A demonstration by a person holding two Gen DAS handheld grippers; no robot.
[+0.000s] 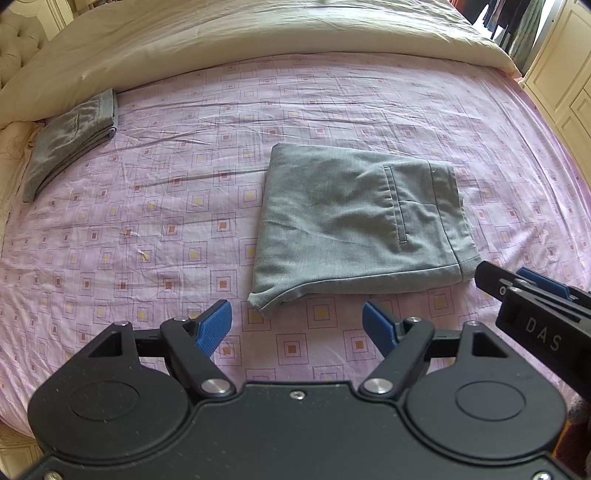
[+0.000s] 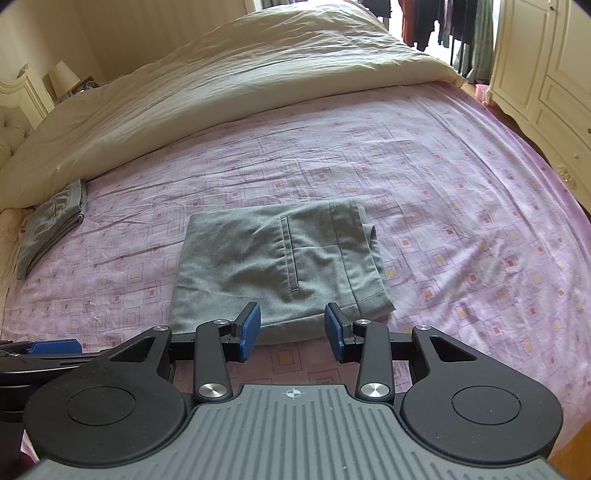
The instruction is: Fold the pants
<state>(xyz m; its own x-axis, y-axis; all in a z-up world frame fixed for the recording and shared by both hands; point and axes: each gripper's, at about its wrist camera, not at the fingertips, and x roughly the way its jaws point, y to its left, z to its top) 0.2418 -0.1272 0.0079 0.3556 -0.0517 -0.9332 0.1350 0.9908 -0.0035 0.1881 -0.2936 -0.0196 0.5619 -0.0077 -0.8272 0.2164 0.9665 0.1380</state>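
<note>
Grey pants [image 1: 354, 225] lie folded into a flat rectangle on the pink patterned bed sheet [image 1: 147, 229], back pocket up; they also show in the right wrist view [image 2: 273, 266]. My left gripper [image 1: 297, 325] is open and empty, just short of the pants' near edge. My right gripper [image 2: 293, 328] is open and empty, its blue pads over the near edge of the pants. The right gripper also shows at the right edge of the left wrist view [image 1: 532, 295].
A second folded grey garment [image 1: 70, 144] lies at the far left by the cream duvet [image 1: 240, 33], which is bunched along the far side of the bed. White cabinets [image 2: 546, 66] and hanging clothes [image 2: 443, 26] stand beyond the bed at right.
</note>
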